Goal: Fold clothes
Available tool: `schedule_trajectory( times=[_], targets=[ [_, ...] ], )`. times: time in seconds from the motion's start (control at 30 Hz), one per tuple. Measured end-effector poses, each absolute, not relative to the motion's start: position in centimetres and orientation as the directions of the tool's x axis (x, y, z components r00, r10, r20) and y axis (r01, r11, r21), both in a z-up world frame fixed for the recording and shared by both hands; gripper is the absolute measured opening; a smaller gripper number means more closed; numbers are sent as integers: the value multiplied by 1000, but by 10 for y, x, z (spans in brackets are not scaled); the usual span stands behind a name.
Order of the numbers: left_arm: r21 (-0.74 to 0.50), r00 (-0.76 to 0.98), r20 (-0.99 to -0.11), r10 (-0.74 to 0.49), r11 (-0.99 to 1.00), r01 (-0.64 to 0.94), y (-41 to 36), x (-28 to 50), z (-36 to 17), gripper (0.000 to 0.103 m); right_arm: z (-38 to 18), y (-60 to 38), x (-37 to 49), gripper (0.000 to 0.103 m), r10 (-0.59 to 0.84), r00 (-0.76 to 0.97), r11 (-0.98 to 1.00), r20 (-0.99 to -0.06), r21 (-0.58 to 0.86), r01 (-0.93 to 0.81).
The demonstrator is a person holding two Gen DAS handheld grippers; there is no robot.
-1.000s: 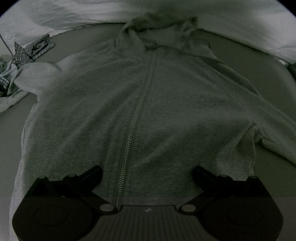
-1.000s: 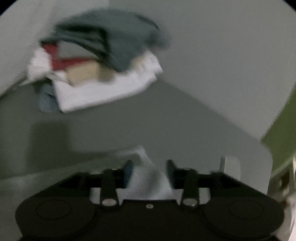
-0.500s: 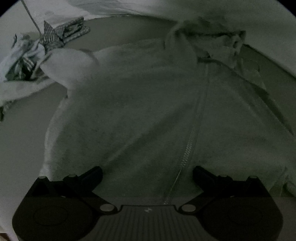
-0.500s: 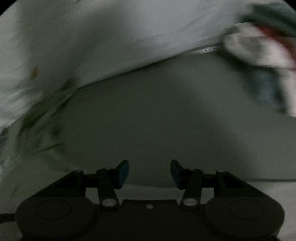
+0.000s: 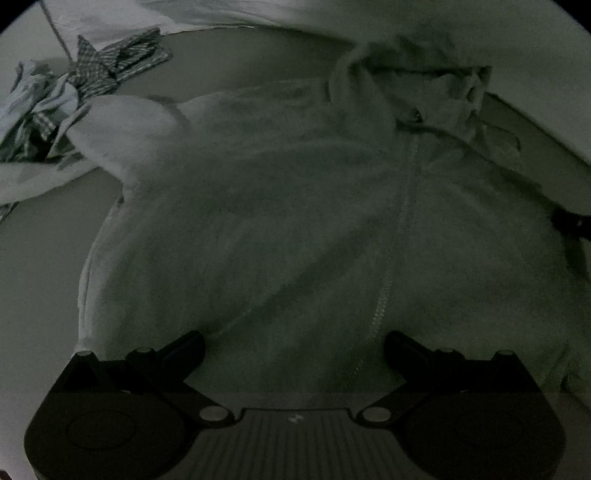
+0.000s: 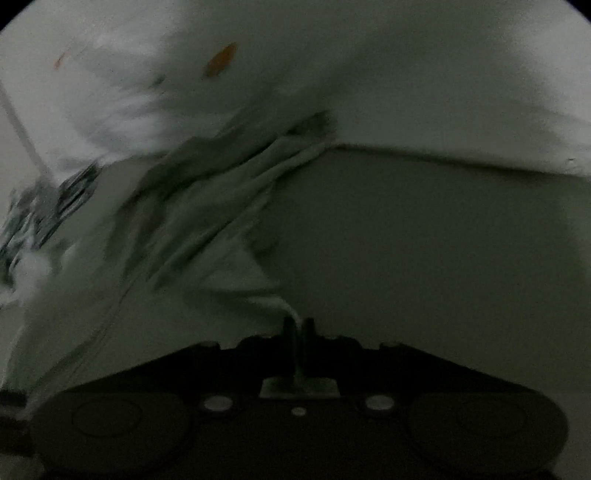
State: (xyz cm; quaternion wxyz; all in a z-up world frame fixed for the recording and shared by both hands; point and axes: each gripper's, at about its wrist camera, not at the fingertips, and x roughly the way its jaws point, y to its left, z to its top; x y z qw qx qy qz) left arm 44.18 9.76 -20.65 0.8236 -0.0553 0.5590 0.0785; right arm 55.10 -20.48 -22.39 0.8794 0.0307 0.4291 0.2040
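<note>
Grey zip-front hooded sweatshirt spread flat, front up, across the middle of the pale counter, hood toward the far edge, zipper closed along its length. Left gripper above the hem at the near edge, fingers wide apart, nothing between them. Right gripper at the sweatshirt's right side, fingers together, clamped on a thin fold of the grey fabric raised off the counter; sleeve bunched in folds, blurred. Crumpled checked cloth heaped near the far left corner, touching the sweatshirt's other sleeve. White wrinkled sheet beyond the far edge.
</note>
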Motion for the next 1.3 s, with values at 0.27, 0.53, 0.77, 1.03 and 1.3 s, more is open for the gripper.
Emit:
schedule_trajectory(
  times=[0.27, 0.53, 0.77, 1.03, 1.3],
  targets=[
    [-21, 337, -940, 40, 984, -176, 105, 456, -207, 103, -219, -191, 547, 38, 328, 588, 922, -739, 114, -370],
    [44, 352, -928, 121, 975, -219, 113, 474, -206, 103, -220, -159, 538, 42, 341, 623, 796, -704, -136, -590],
    [26, 361, -925, 123, 965, -263, 119, 482, -214, 103, -220, -144, 545, 42, 318, 677, 754, -663, -256, -605],
    [13, 381, -918, 112, 967, -253, 122, 483, -218, 103, -226, -133, 571, 42, 314, 695, 728, -647, -305, -613],
    [12, 392, -913, 112, 969, -247, 122, 483, -220, 103, -235, -124, 590, 15, 340, 641, 726, -688, -241, -644]
  ],
)
